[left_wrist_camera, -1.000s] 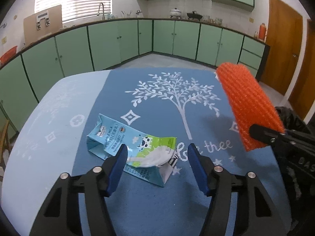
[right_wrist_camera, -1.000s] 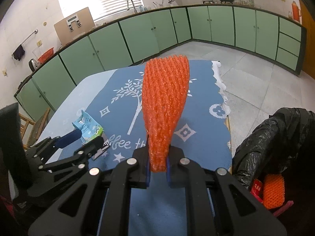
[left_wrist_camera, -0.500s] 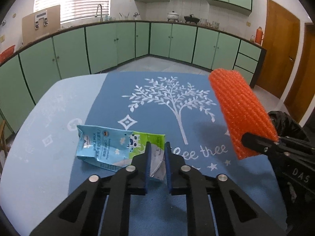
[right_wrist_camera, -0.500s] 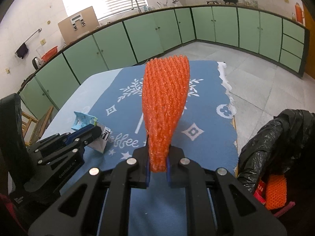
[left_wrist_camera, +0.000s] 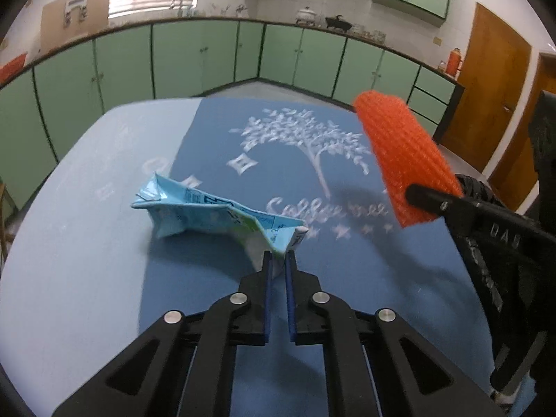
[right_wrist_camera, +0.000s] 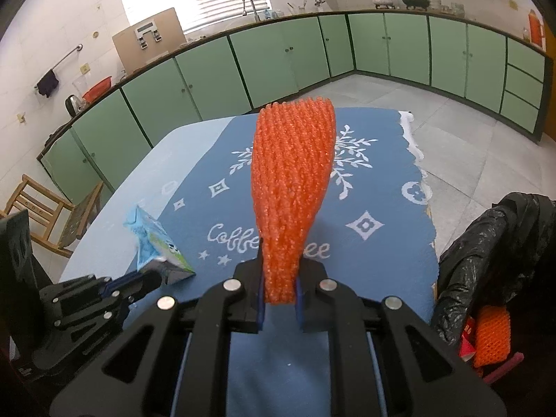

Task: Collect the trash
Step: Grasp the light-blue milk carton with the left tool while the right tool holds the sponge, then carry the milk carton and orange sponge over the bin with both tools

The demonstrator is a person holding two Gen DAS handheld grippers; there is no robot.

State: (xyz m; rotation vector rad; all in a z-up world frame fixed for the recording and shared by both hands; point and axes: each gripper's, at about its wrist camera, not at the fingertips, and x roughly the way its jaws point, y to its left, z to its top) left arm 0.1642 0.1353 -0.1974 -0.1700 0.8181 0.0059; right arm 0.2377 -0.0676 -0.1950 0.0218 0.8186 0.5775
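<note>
Over the blue-clothed worktop (left_wrist_camera: 87, 278), the left tongs (left_wrist_camera: 277, 267) were closed on one corner of a crushed milk carton (left_wrist_camera: 208, 213), which hung tilted with its far end lifted clear of the cloth. It looked empty, light and already creased, so a pinch on the folded end seemed enough, though thin card could tear or slip. The right tongs (right_wrist_camera: 279, 290) were clamped on the narrow end of an orange foam net sleeve (right_wrist_camera: 293, 180), soft and springy, standing upright. A black trash bag (right_wrist_camera: 486, 253) sat just beside the worktop's right edge, another orange net (right_wrist_camera: 491, 337) inside.
</note>
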